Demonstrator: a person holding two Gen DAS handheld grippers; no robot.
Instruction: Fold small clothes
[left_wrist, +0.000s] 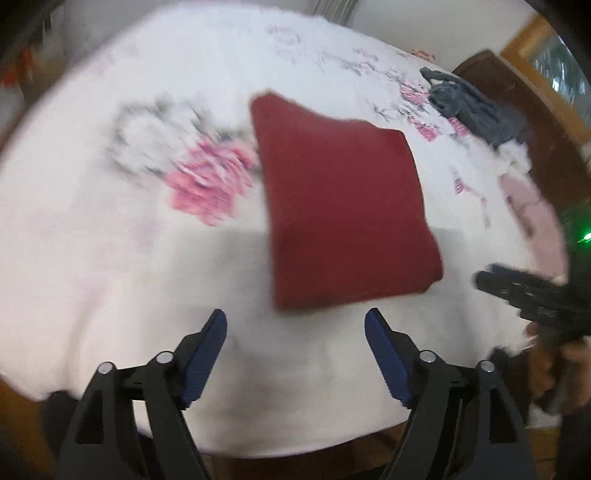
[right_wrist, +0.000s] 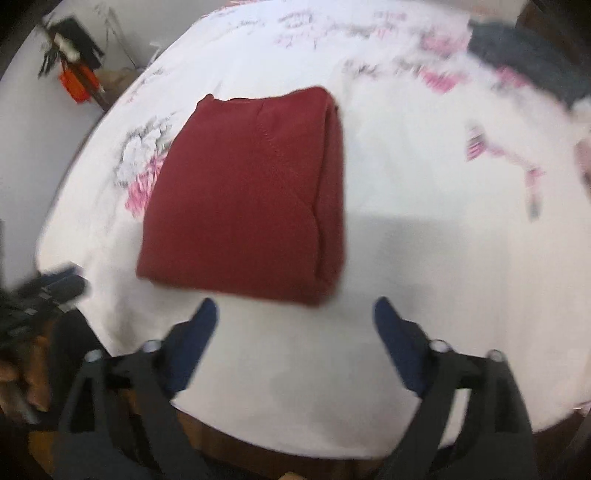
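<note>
On floral sheet, one folded red garment, two tools

- We see a dark red garment folded into a compact rectangle, lying flat on the floral sheet.
- We see a stitched seam crossing its top layer.

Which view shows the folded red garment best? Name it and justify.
The right wrist view: the folded red garment sits central, with its stitched seam and layered fold edge visible. The left wrist view shows the same garment only as a blurred flat red block, without seam detail.
</note>
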